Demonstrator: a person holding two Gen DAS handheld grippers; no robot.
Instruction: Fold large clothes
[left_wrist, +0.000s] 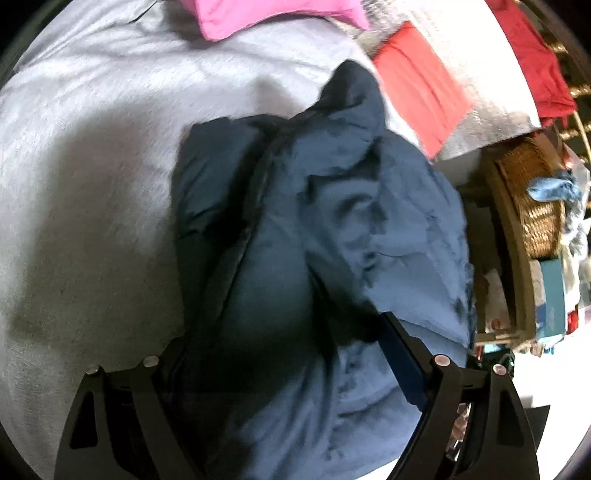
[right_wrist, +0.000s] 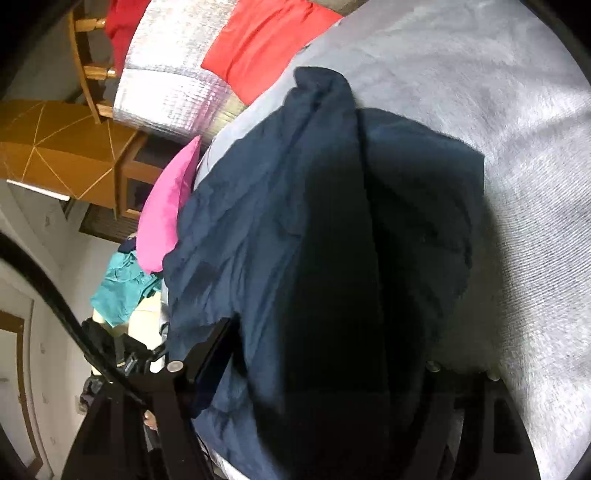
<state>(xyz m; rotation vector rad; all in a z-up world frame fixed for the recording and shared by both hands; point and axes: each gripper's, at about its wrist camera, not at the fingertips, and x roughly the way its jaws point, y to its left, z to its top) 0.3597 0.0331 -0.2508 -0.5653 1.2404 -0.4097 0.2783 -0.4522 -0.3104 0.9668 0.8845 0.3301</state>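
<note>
A bulky navy jacket (left_wrist: 295, 229) lies bunched in a thick bundle on the grey bed sheet (left_wrist: 92, 147). In the left wrist view my left gripper (left_wrist: 280, 332) stands wide with the jacket filling the whole gap. Cloth bulges against the right finger's blue pad, and the left fingertip is buried under a fold. The right wrist view shows the same jacket (right_wrist: 280, 229) from the other side. My right gripper (right_wrist: 328, 347) straddles it too, jaws drawn in against the padding. Its left finger (right_wrist: 210, 350) presses the cloth, and its right finger is lost in shadow.
A pink cloth (left_wrist: 266, 14) and a red one (left_wrist: 417, 85) lie on the bed beyond the jacket. Beside the bed stand a wicker basket (left_wrist: 532, 199), clutter and a wooden cabinet (right_wrist: 66, 155). A teal cloth (right_wrist: 122, 288) hangs off the bed edge.
</note>
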